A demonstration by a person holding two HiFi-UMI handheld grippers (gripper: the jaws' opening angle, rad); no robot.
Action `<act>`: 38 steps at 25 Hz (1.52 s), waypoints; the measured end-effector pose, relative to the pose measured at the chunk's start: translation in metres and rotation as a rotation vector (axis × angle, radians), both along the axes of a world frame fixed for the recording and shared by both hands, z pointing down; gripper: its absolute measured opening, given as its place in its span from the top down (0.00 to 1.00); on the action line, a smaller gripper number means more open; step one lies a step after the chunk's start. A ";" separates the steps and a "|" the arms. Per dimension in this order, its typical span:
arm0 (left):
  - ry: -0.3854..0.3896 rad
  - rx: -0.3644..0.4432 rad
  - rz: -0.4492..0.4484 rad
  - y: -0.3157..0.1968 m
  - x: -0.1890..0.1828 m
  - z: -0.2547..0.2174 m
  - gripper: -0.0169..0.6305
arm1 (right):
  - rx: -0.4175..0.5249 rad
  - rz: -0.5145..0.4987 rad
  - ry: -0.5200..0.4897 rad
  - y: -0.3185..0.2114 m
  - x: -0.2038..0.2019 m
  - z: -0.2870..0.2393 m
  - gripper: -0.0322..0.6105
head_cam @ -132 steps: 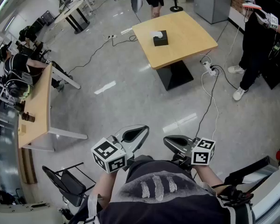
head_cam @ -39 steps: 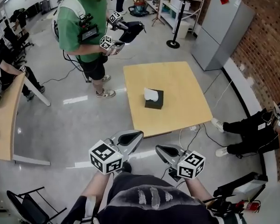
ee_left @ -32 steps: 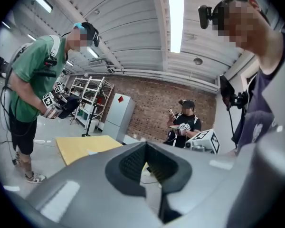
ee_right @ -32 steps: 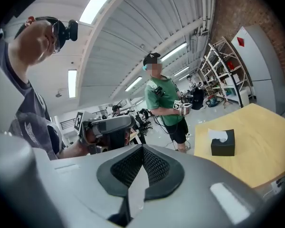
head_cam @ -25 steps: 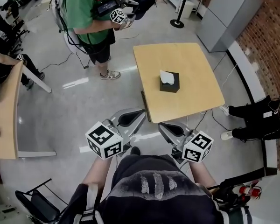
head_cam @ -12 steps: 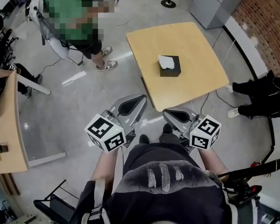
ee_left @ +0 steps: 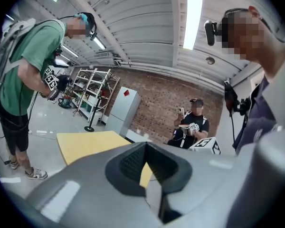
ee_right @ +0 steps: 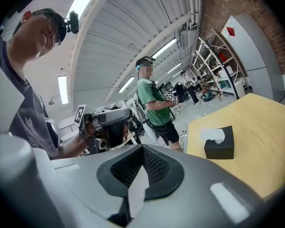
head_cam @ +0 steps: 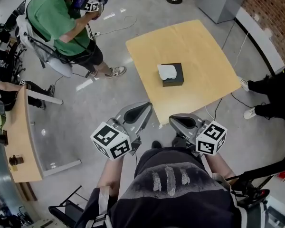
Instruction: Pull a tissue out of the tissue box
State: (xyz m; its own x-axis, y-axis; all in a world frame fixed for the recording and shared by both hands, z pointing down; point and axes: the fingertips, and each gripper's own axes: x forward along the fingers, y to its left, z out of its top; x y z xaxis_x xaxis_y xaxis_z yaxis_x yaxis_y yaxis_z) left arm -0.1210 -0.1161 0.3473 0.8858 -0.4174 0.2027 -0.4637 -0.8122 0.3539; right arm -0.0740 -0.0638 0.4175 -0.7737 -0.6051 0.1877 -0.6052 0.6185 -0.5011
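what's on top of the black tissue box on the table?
A crumpled white tissue sticks up from the top of the black tissue box, which sits on the wooden table. The tissue covers the opening, so the stack inside cannot be seen.

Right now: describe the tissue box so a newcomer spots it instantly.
Find the square light-wood table. Near its middle stands the tissue box, the only thing on it: a small black box with white tissue sticking out on top.
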 end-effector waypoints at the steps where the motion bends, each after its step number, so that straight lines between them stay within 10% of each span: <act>1: -0.008 0.000 -0.001 -0.005 0.008 -0.001 0.97 | 0.004 -0.002 -0.005 -0.007 0.009 -0.003 0.95; 16: -0.060 -0.020 -0.115 -0.055 0.087 0.000 0.97 | 0.037 -0.044 -0.036 -0.073 0.119 -0.012 0.95; 38: -0.169 -0.087 -0.235 -0.115 0.082 0.054 0.97 | -0.025 -0.125 -0.034 -0.096 0.130 0.014 0.95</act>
